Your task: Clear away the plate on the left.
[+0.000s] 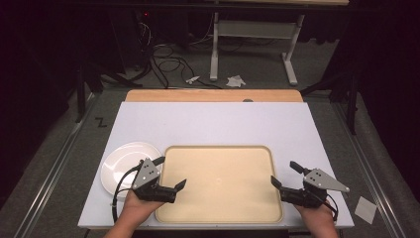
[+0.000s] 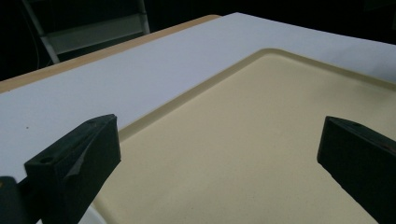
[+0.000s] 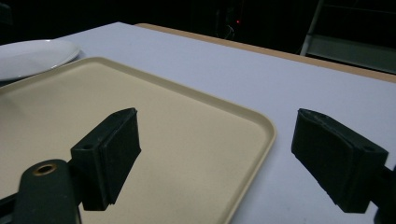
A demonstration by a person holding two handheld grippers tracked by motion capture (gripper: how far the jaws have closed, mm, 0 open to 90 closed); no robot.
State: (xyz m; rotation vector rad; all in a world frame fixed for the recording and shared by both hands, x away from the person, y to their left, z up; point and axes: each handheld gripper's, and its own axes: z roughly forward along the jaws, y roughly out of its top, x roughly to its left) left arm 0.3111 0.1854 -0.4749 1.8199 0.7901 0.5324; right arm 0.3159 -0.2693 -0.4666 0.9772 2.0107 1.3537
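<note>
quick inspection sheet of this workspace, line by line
surface: white table top, wooden strip along far edge
job's things: beige tray with nothing on it; white plate left of it, bare
clutter: nothing seen on the table
grippers: left claw open over tray's left edge; right claw open at tray's right edge; nothing held
cables: black cable trailing from left claw; cables on floor behind
surroundings: dark room, white table frame, paper scraps on floor
</note>
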